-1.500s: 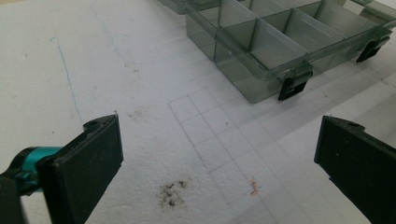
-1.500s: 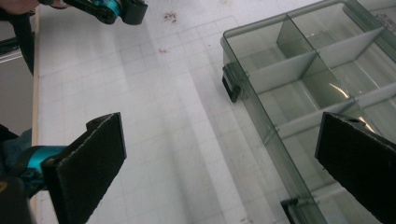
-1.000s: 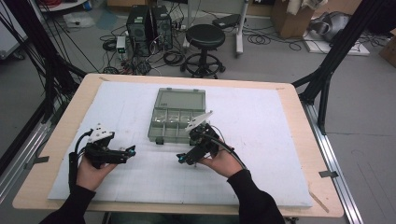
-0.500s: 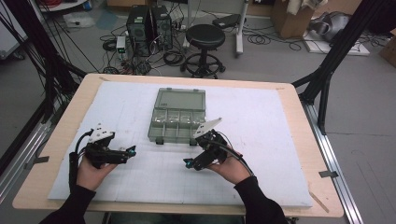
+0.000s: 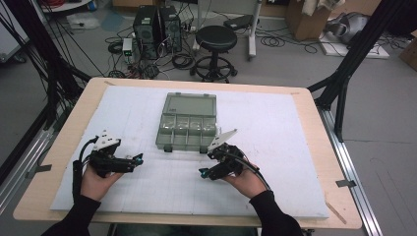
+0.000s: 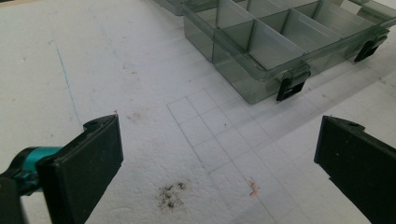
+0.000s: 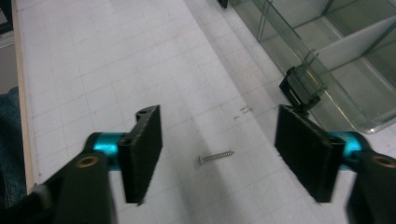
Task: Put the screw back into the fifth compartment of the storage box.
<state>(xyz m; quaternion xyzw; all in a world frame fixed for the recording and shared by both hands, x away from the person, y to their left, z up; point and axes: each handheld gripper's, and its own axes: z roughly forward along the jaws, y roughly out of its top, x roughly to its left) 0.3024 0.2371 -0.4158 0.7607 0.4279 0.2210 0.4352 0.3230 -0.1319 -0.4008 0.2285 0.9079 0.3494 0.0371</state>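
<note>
Metal is what the small thin screw (image 7: 215,157) is made of, and it is seen lying flat on the white surface (image 5: 295,128) between the wide-open fingers (image 7: 144,154) of the right gripper (image 7: 224,158). It could be pushed away if the fingers are closed crooked. The left gripper (image 6: 215,168) is held open too, near the clear plastic box (image 6: 280,42).

Lab: computer towers (image 5: 153,25), floor cables (image 5: 179,61), frame rig (image 5: 350,54).
</note>
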